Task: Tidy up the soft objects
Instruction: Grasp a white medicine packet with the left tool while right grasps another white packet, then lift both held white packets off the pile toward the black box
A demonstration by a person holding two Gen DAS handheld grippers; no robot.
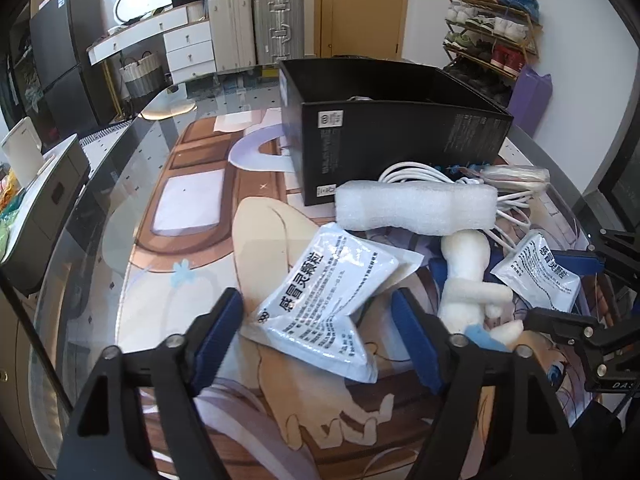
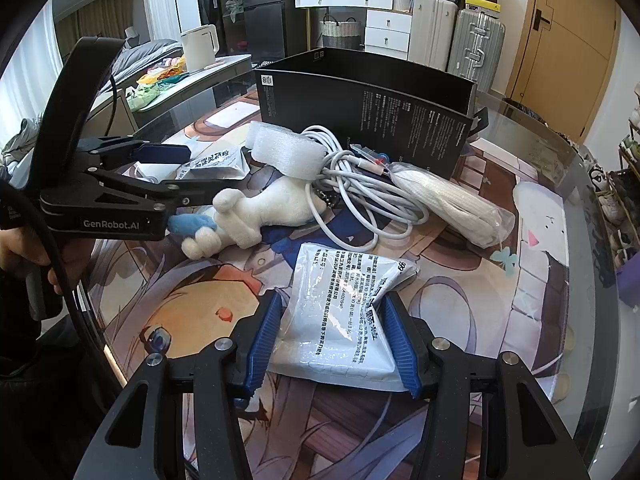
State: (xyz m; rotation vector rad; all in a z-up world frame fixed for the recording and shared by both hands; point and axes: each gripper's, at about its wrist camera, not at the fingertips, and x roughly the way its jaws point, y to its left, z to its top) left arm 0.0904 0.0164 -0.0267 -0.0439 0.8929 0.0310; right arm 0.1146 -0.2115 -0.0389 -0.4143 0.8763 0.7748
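Note:
Two white medicine sachets lie on the printed mat. In the left wrist view, one sachet (image 1: 324, 300) lies between the wide-apart fingers of one gripper (image 1: 320, 320). In the right wrist view, the blue pads of the other gripper (image 2: 334, 336) press the sides of a sachet (image 2: 344, 312), which is buckled. A gripper at the left (image 2: 188, 170) stands open around the second sachet (image 2: 216, 162); it also shows in the left wrist view (image 1: 538, 276). A white plush toy (image 2: 256, 210) lies between them, under a white foam block (image 1: 414, 210). An open black box (image 1: 384, 124) stands behind.
A white cable coil (image 2: 360, 176) and a bagged white rope bundle (image 2: 452, 204) lie in front of the box. The glass table's curved edge (image 1: 100, 184) runs at the left. Suitcases, drawers and a shoe rack stand beyond the table.

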